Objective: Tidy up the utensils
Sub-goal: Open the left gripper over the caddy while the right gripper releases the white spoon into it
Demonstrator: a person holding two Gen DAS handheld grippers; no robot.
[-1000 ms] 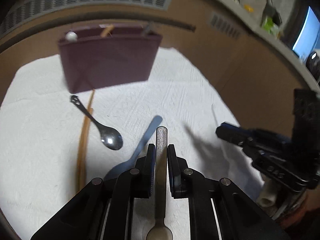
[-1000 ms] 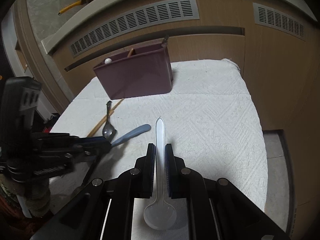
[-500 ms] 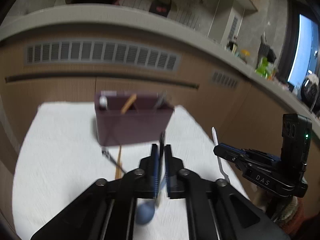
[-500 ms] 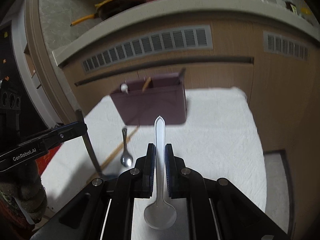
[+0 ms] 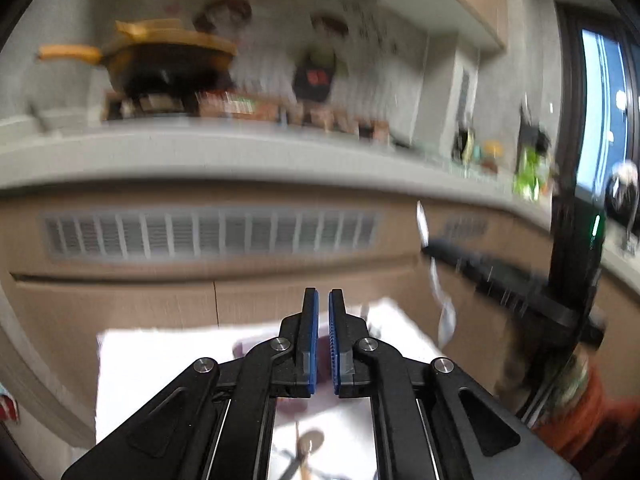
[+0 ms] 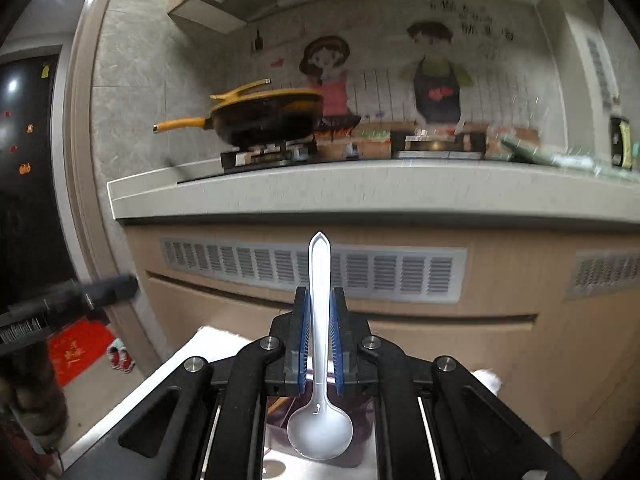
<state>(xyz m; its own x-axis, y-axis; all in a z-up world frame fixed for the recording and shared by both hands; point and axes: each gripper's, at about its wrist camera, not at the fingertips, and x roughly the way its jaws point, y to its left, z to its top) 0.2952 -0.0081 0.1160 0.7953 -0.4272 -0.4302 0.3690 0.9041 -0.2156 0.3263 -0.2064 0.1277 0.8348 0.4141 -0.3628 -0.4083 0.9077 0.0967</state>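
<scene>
My right gripper (image 6: 320,300) is shut on a white plastic spoon (image 6: 320,360), handle tip pointing forward, bowl back between the arms. Part of the maroon utensil holder (image 6: 360,432) shows below it. My left gripper (image 5: 324,300) has its blue pads (image 5: 313,340) nearly together with nothing visible between them. Under it a spoon bowl (image 5: 311,440) and dark utensil handles lie on the white cloth (image 5: 160,360); a bit of the maroon holder (image 5: 240,348) shows behind the left finger. The right gripper with its white spoon (image 5: 440,300) appears blurred at the right of the left wrist view.
Both cameras are tilted up at the kitchen counter (image 6: 360,188) and vented cabinet front (image 6: 312,268). A yellow-handled pan (image 6: 264,116) sits on the stove. The left gripper's body (image 6: 60,308) shows at the left of the right wrist view. A red mat (image 6: 76,352) lies on the floor.
Both grippers have risen and tilted up, so the holder dropped below view. The metal spoon handle seen in the left gripper earlier no longer shows between its pads.
</scene>
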